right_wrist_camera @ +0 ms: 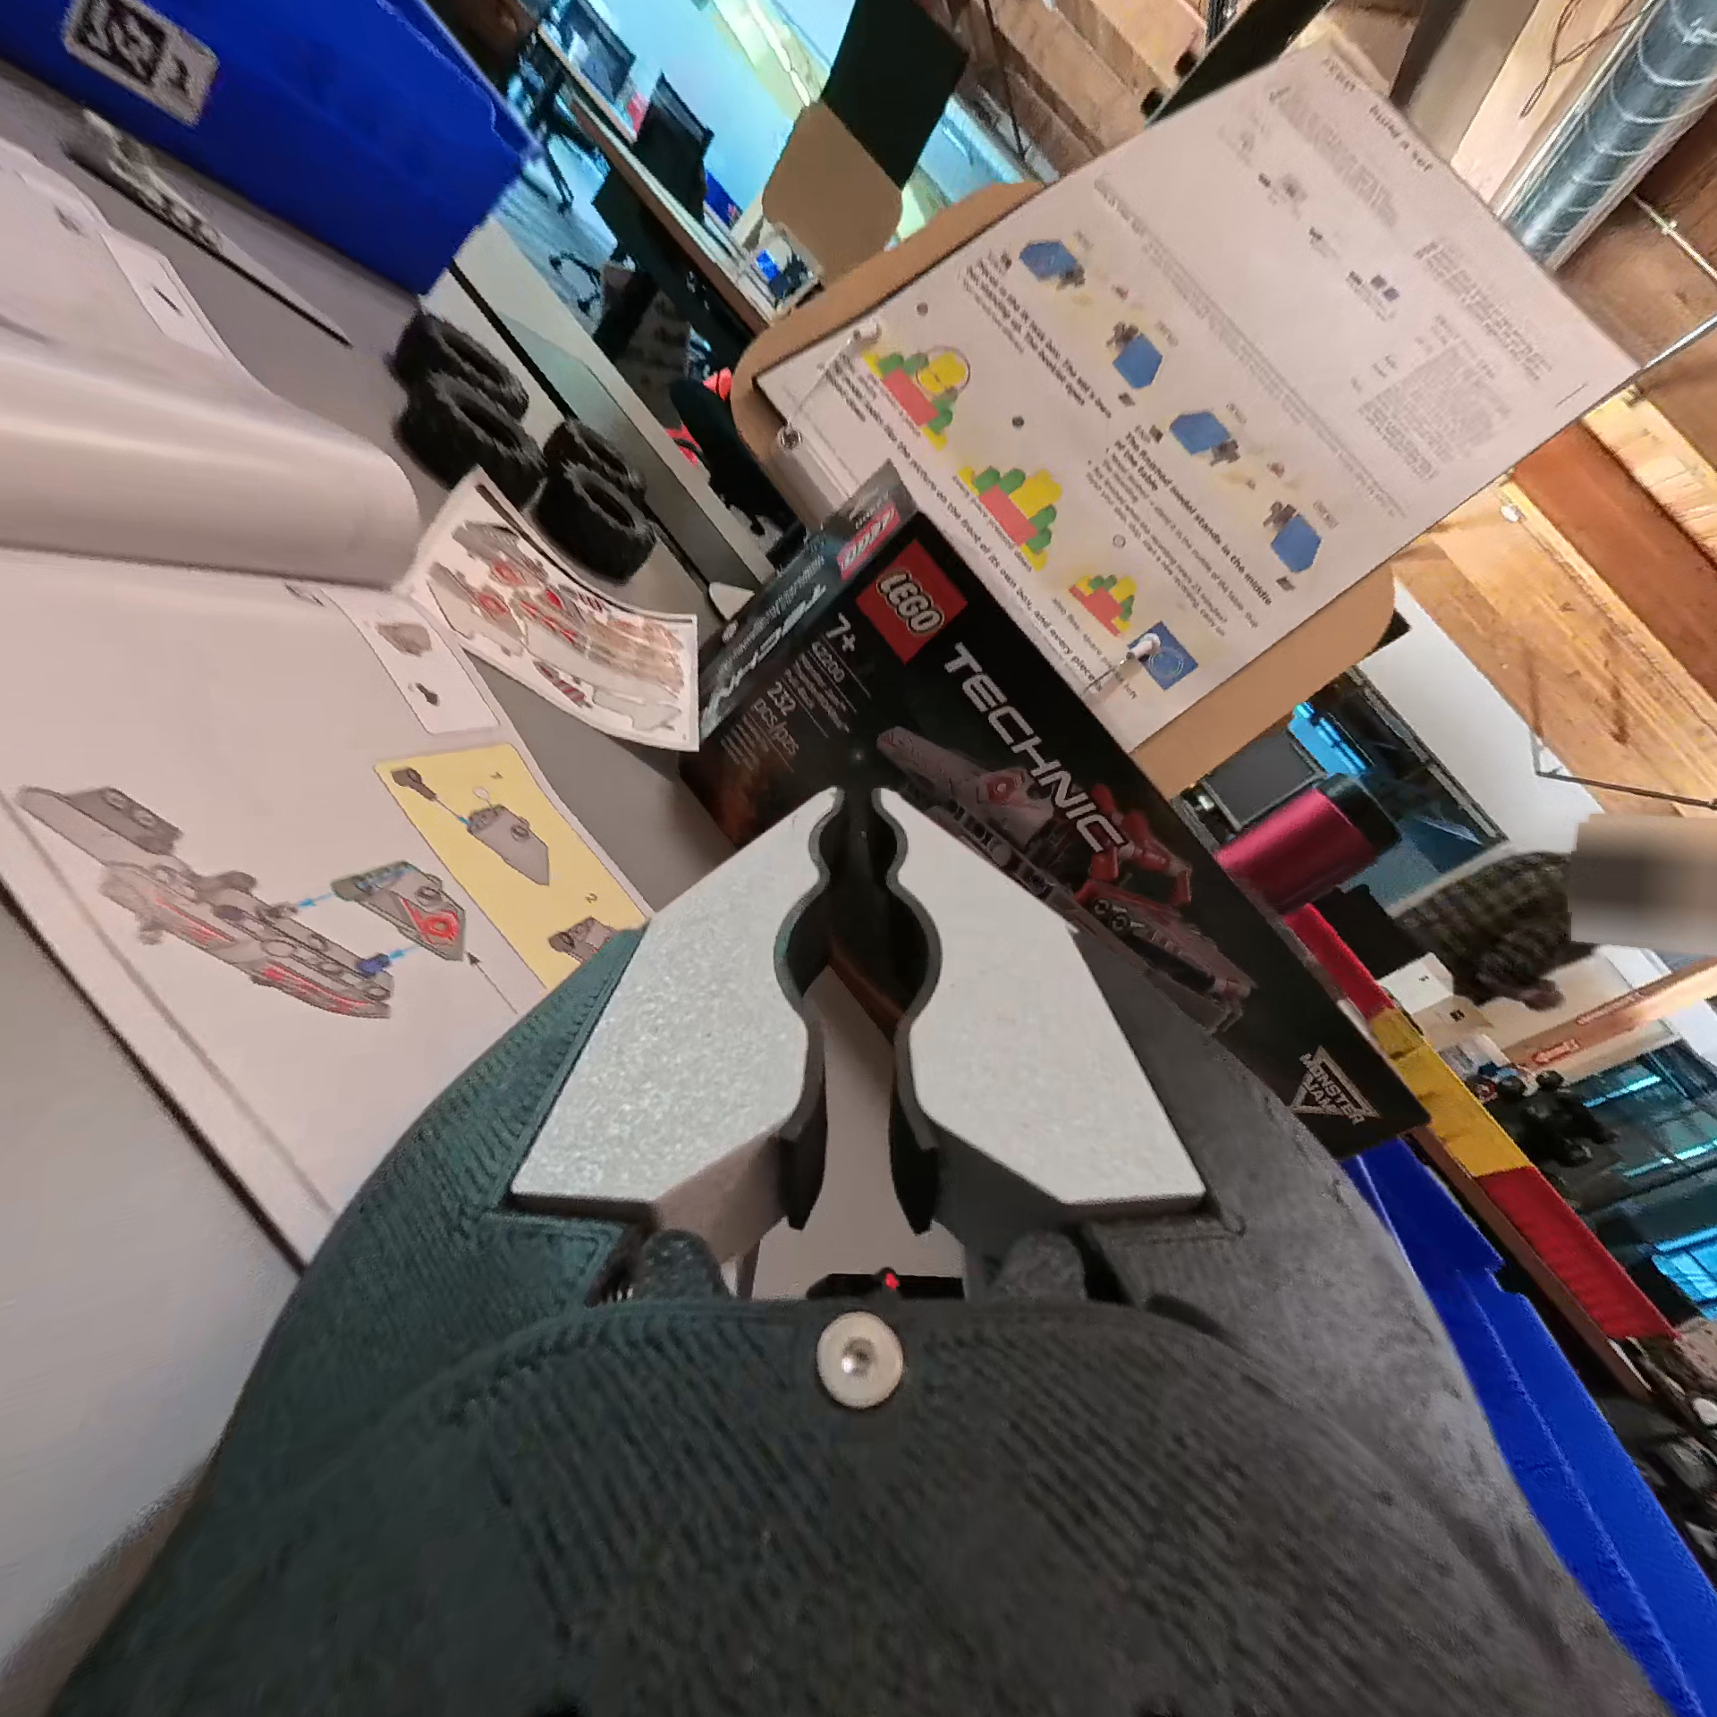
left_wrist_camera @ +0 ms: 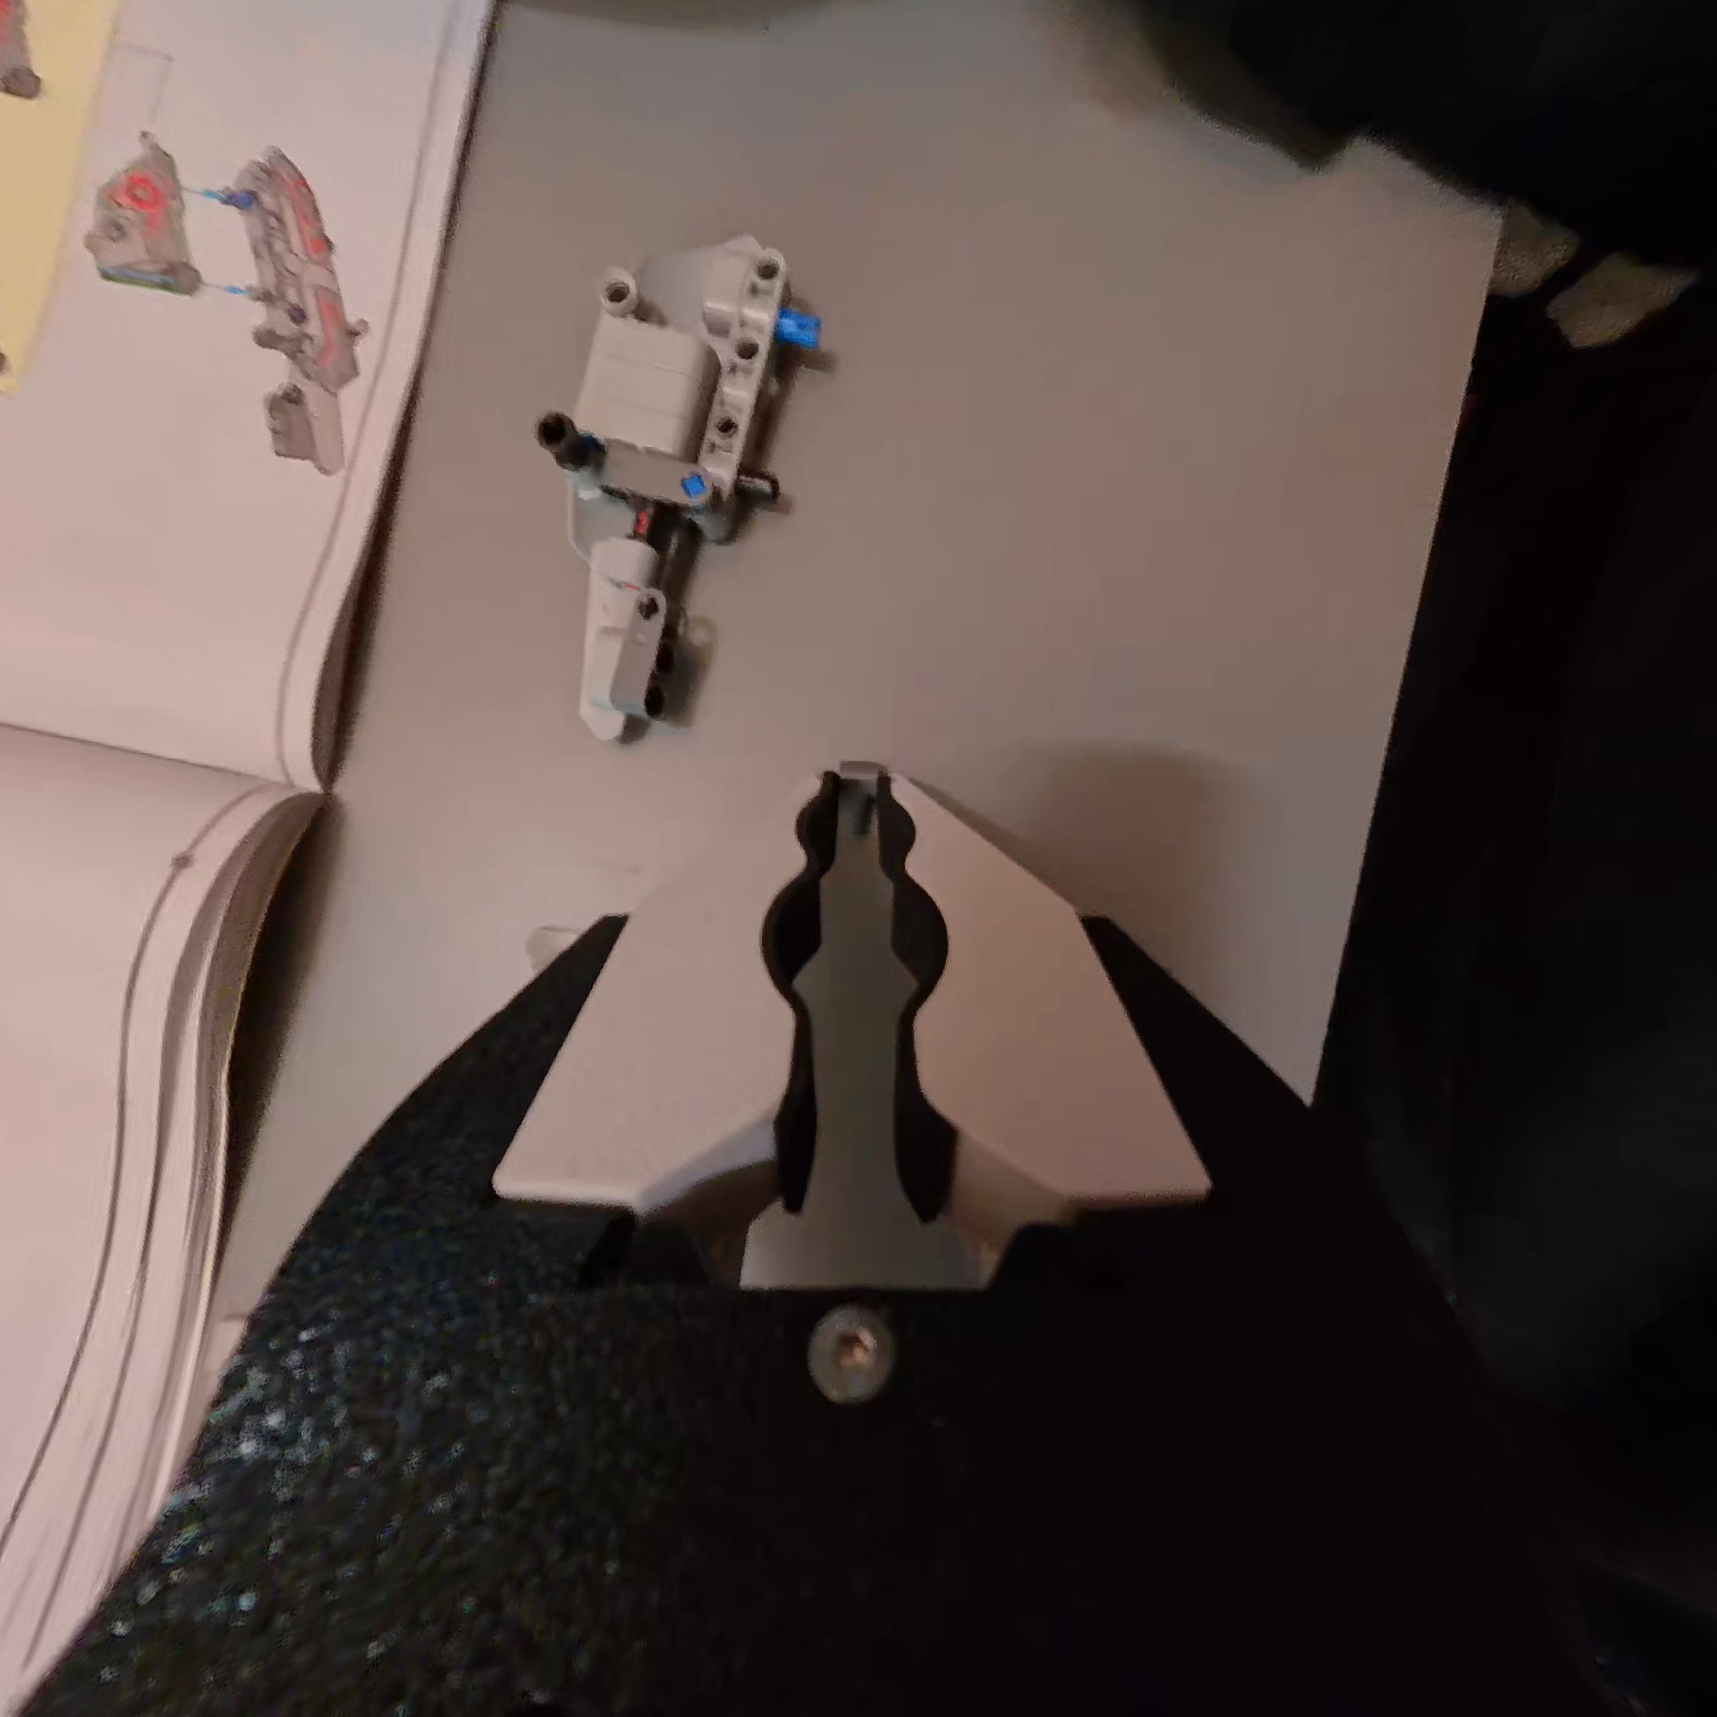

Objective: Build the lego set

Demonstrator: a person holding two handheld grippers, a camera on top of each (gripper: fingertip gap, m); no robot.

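In the left wrist view a partly built grey lego assembly (left_wrist_camera: 674, 465) with blue and black pins lies on the grey table (left_wrist_camera: 1115, 557). My left gripper (left_wrist_camera: 857, 790) hangs just below it, its jaws closed on a small grey lego piece (left_wrist_camera: 857, 773) that pokes out at the tips. The open instruction booklet (left_wrist_camera: 186, 418) lies to the left. In the right wrist view my right gripper (right_wrist_camera: 859, 801) is tilted above the table with its jaws nearly together and nothing between them. It points at the black lego box (right_wrist_camera: 976, 743).
Black tyres (right_wrist_camera: 520, 446) stand at the back of the table, with a sticker sheet (right_wrist_camera: 576, 632) in front of them. The booklet (right_wrist_camera: 232, 836) lies left. Blue bins (right_wrist_camera: 279, 102) stand behind and at the right. A printed sheet on a cardboard stand (right_wrist_camera: 1208, 372) rises behind the box. The table edge (left_wrist_camera: 1394, 743) runs right. My hands' fingertips stand some 25 centimetres from each other.
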